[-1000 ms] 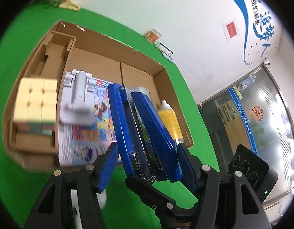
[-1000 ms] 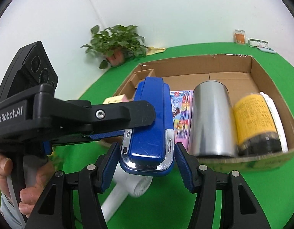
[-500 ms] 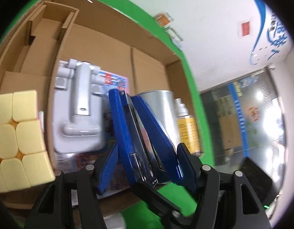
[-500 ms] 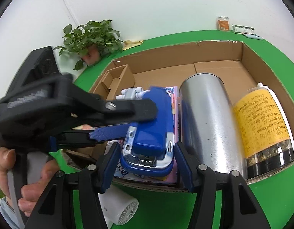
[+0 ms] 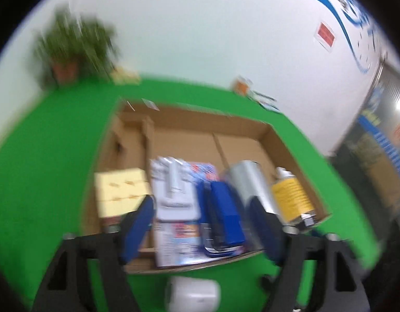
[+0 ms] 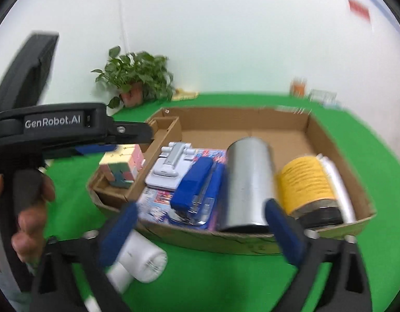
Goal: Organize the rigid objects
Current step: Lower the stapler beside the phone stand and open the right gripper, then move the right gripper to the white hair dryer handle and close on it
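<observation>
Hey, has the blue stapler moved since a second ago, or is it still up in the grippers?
Yes. The blue stapler has gone down into the cardboard box, now lying on the colourful card beside the silver can. Both grippers' jaws are opening, nothing between them.

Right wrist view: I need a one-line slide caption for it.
Blue stapler lies in the cardboard box beside a steel cup, the right hand-held gripper opening, nothing between its jaws.

Cardboard box [image 6: 251, 244] front packed side by side with cube [image 6: 122, 166], stapler [image 6: 197, 184], steel cylinder [image 6: 249, 179], yellow jar [image 6: 306, 182], bare floor left behind them, white fan [image 6: 140, 262] lying before the front wall.
</observation>
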`<state>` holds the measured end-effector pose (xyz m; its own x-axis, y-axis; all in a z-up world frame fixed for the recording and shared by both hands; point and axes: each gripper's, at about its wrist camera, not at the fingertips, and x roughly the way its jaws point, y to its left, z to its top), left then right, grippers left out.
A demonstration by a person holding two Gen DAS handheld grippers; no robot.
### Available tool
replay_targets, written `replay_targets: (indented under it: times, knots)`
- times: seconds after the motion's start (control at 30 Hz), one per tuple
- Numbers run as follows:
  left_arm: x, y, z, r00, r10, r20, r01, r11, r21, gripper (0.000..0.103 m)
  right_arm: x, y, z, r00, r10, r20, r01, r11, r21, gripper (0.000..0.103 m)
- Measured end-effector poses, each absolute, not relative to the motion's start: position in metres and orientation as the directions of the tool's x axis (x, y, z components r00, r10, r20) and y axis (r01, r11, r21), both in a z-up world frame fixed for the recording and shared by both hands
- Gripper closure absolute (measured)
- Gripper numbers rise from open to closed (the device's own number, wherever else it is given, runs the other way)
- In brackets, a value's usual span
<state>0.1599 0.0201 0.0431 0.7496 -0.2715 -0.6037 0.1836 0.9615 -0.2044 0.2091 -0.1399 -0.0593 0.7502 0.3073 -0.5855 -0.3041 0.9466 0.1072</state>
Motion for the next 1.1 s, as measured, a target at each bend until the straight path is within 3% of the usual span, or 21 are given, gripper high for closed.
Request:
replay_targets:
  times: [0.13,0.23,0.4,0.47,0.57,0.63,0.7,0.8,0.83,0.9,1.1]
  knots:
    - [0.101,0.007,0.040,0.862,-0.086,-0.500,0.100,0.995,0.001,0.011,0.177,-0.152,-0.062,0.765,0.298,-0.570,-0.313,0.947,0.075,0.001]
    - [0.077,0.005,0.035,0.856,-0.068,-0.513,0.078,0.997,-0.002,0.011,0.161,-0.164,-0.063,0.757,0.300,-0.580,-0.318,0.945,0.073,0.001]
    - [0.078,0.003,0.012,0.759,-0.075,-0.646,0.086,0.996,-0.014,0.011,0.136,-0.191,-0.064,0.751,0.293,-0.592,-0.299,0.950,0.091,0.001]
    - [0.084,0.013,-0.006,0.684,-0.115,-0.720,0.072,0.993,-0.090,0.011,0.126,-0.201,-0.063,0.753,0.292,-0.590,-0.293,0.951,0.097,0.001]
    - [0.084,0.026,-0.025,0.617,-0.207,-0.760,0.066,0.975,-0.212,0.011,0.110,-0.214,-0.062,0.758,0.287,-0.587,-0.284,0.954,0.099,0.001]
    - [0.086,0.025,-0.038,0.572,-0.220,-0.790,0.074,0.973,-0.218,0.013,0.102,-0.221,-0.061,0.758,0.284,-0.587,-0.275,0.955,0.108,0.001]
    - [0.089,0.021,-0.054,0.515,-0.171,-0.840,0.050,0.984,-0.170,0.033,0.097,-0.228,-0.061,0.754,0.285,-0.592,-0.266,0.956,0.122,0.001]
    - [0.084,0.012,-0.063,0.455,-0.218,-0.864,0.078,0.976,-0.205,0.053,0.089,-0.239,-0.061,0.756,0.276,-0.594,-0.252,0.960,0.125,0.001]
    - [0.082,0.007,-0.068,0.441,-0.217,-0.871,0.082,0.976,-0.202,0.055,0.087,-0.242,-0.061,0.757,0.273,-0.594,-0.247,0.961,0.126,0.001]
    - [0.080,0.000,-0.072,0.422,-0.202,-0.884,0.086,0.979,-0.183,0.077,0.084,-0.248,-0.062,0.756,0.266,-0.599,-0.238,0.963,0.128,0.001]
    - [0.067,-0.035,-0.074,0.368,-0.307,-0.877,0.151,0.951,-0.269,0.078,0.072,-0.267,-0.069,0.751,0.254,-0.610,-0.220,0.967,0.132,0.001]
